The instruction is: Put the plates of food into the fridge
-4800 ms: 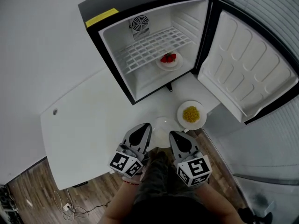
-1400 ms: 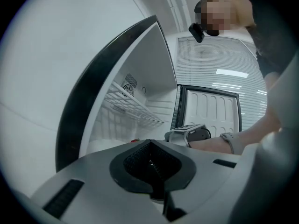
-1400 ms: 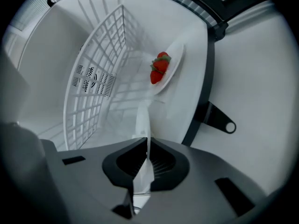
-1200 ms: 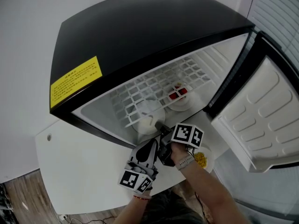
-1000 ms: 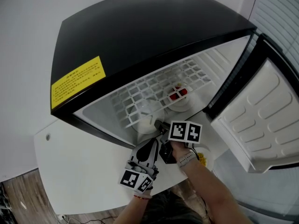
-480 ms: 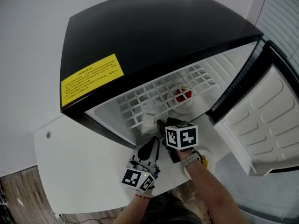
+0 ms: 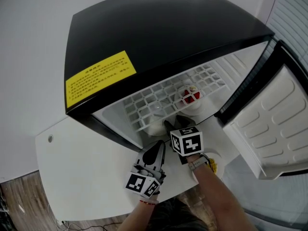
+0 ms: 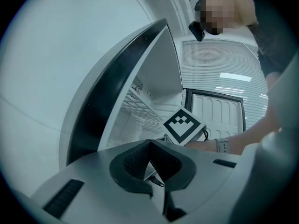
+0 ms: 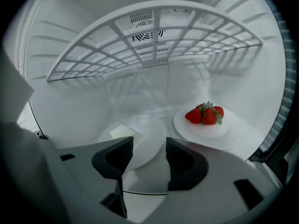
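The black fridge (image 7: 159,28) stands open. On its floor sits a white plate with a pale block of food (image 9: 140,141), left of a plate of strawberries (image 9: 205,122). My right gripper (image 9: 149,144) reaches into the fridge, its jaws opening; the pale plate's near rim lies between them, with the pads off it. From the head view the right gripper (image 7: 176,123) is under the wire shelf (image 7: 163,97). A plate of yellow food (image 7: 211,165) rests on the table, half hidden by the right arm. My left gripper (image 7: 156,152) hovers shut and empty in front of the fridge.
The fridge door (image 7: 272,129) hangs open at the right. The wire shelf (image 9: 154,36) spans the compartment above both plates, with a fan grille (image 9: 147,31) behind it. The white table (image 7: 86,162) carries the fridge. A yellow label (image 7: 98,78) is on the fridge top.
The right gripper's jaws have spread apart and let go of the pale plate, which now rests on the fridge floor. The left gripper has stayed put.
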`<action>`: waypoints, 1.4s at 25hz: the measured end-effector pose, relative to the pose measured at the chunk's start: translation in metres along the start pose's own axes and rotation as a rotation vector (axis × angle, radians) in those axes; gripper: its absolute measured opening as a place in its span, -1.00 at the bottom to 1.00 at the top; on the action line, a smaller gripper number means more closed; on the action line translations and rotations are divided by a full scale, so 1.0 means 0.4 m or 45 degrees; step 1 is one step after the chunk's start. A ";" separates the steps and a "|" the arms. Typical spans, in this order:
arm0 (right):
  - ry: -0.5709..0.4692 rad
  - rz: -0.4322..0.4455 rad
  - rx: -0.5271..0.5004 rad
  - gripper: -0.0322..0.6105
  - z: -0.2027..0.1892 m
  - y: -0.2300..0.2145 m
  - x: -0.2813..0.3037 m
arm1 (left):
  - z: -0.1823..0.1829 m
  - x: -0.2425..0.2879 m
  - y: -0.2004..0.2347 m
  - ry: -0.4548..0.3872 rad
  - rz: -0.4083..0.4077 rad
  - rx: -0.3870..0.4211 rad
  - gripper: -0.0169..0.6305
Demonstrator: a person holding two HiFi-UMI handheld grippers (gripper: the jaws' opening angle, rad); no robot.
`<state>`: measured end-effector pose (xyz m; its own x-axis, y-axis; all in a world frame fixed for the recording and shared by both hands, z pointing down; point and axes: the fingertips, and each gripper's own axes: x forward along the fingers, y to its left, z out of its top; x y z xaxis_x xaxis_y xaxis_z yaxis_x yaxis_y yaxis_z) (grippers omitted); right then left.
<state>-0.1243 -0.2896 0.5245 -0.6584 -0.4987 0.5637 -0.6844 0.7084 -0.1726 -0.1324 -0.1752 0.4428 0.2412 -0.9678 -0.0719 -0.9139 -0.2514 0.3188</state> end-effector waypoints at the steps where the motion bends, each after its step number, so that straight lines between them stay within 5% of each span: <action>1: -0.024 -0.007 -0.006 -0.28 0.007 -0.002 -0.007 | 0.000 -0.001 0.000 0.001 -0.001 -0.001 -0.93; 13: -0.251 0.007 -0.001 -0.29 0.036 0.034 -0.174 | 0.018 -0.033 -0.018 -0.002 -0.022 0.003 -0.93; 19: -0.366 0.050 0.048 -0.86 0.035 0.103 -0.297 | 0.048 -0.074 -0.049 -0.018 -0.030 0.022 -0.93; 35: -0.515 0.033 0.081 -0.88 -0.121 0.233 -0.592 | 0.081 -0.222 -0.223 -0.015 -0.143 0.087 -0.93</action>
<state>-0.0171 -0.0813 0.4138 -0.7372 -0.6461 0.1976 -0.6754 0.6975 -0.2394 -0.0831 -0.0674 0.3900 0.3399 -0.9334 -0.1146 -0.9015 -0.3581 0.2431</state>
